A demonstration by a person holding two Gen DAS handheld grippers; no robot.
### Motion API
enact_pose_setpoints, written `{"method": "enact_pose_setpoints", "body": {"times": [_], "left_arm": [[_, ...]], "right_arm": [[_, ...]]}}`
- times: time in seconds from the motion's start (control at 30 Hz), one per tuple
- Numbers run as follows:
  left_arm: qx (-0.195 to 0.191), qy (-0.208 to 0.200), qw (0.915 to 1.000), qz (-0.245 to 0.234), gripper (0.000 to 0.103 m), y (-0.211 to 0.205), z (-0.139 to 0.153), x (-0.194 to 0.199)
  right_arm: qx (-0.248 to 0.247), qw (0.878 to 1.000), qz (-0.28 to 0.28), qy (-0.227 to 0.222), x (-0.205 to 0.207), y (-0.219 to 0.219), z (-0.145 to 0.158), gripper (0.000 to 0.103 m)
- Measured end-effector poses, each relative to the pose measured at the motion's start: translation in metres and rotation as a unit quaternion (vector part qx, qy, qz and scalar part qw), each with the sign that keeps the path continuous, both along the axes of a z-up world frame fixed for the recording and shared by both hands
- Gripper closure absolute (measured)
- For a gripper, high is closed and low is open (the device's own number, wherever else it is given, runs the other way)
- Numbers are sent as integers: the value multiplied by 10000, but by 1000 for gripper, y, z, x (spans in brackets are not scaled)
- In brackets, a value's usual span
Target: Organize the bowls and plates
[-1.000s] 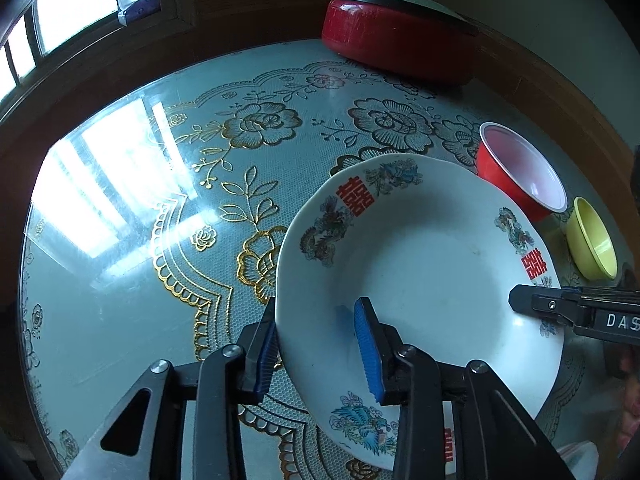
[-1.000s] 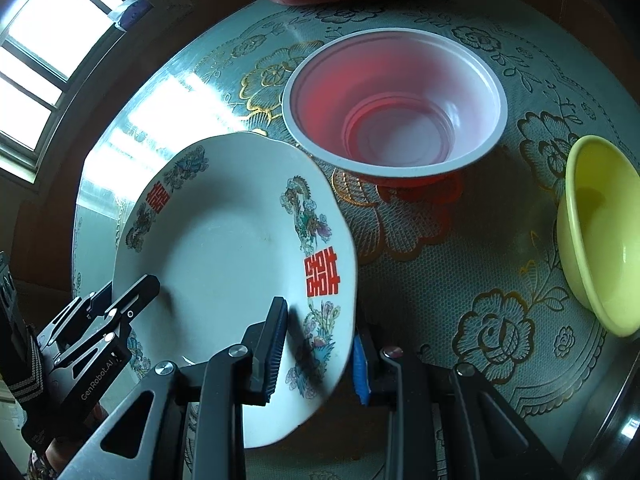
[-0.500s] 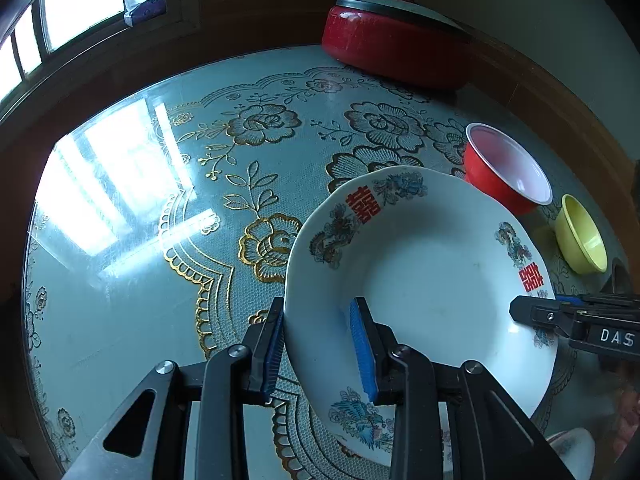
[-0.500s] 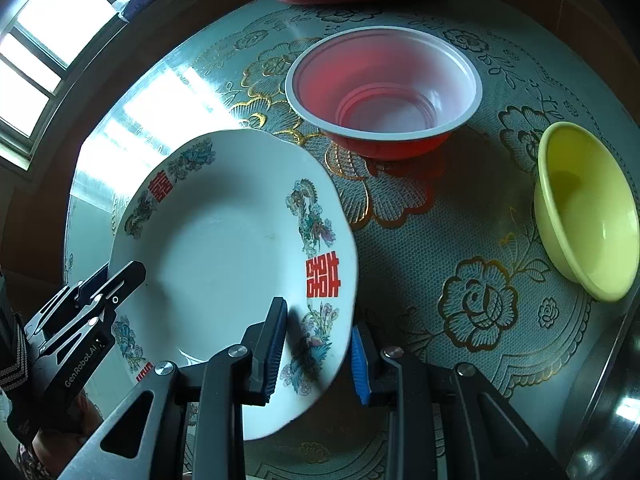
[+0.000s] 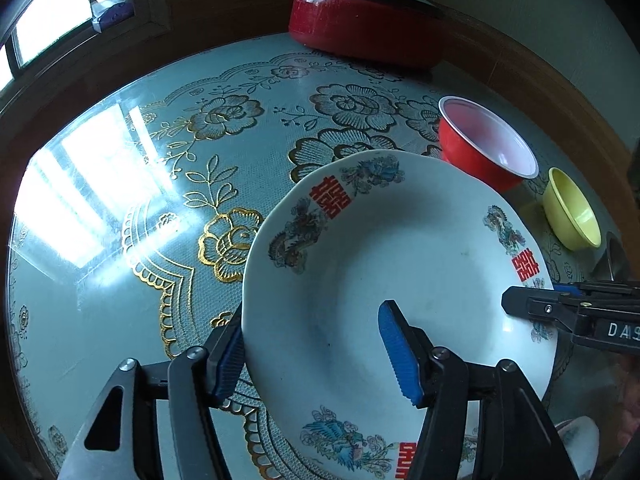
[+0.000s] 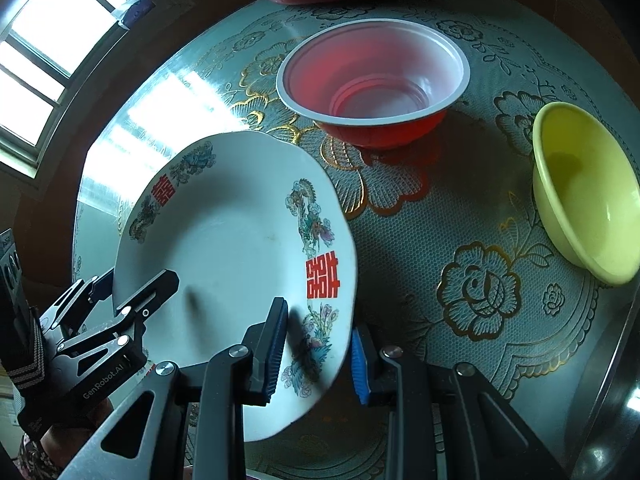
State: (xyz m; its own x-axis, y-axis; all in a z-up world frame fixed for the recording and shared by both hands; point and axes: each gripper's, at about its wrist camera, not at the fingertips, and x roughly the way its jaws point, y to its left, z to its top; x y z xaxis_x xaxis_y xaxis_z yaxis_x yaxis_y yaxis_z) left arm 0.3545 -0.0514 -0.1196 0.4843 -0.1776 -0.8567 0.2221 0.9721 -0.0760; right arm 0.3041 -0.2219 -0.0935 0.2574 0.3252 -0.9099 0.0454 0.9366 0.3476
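A white plate with red characters and flower prints is held above the table. My left gripper has opened wide: its jaws stand apart on either side of the plate's left rim. My right gripper is shut on the plate's right rim. The right gripper shows in the left wrist view at the plate's far edge, and the left one shows in the right wrist view. A red bowl with a white inside and a small yellow bowl stand on the table beyond.
A red lidded pot stands at the table's far edge by the wall. The round table has a glass top over a blue lace cloth. A metal basin rim lies at the right. A window is at the upper left.
My left gripper's jaws have spread apart from the plate's rim. The plate has shifted slightly, still gripped by the right gripper.
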Motion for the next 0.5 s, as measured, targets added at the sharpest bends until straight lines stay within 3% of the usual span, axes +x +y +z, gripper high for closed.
{"method": "enact_pose_setpoints", "body": {"times": [0.1, 0.23, 0.5], "left_arm": [[208, -123, 9995, 212, 61, 3, 1, 0], [-19, -46, 9996, 275, 66, 10, 3, -1], [-60, -185, 9992, 353, 68, 11, 12, -11]], "right_arm": [[46, 10000, 1, -8, -1, -3, -2, 75], [-21, 10000, -5, -38, -2, -5, -4, 75], [-51, 9999, -9, -106, -8, -5, 3, 75]]}}
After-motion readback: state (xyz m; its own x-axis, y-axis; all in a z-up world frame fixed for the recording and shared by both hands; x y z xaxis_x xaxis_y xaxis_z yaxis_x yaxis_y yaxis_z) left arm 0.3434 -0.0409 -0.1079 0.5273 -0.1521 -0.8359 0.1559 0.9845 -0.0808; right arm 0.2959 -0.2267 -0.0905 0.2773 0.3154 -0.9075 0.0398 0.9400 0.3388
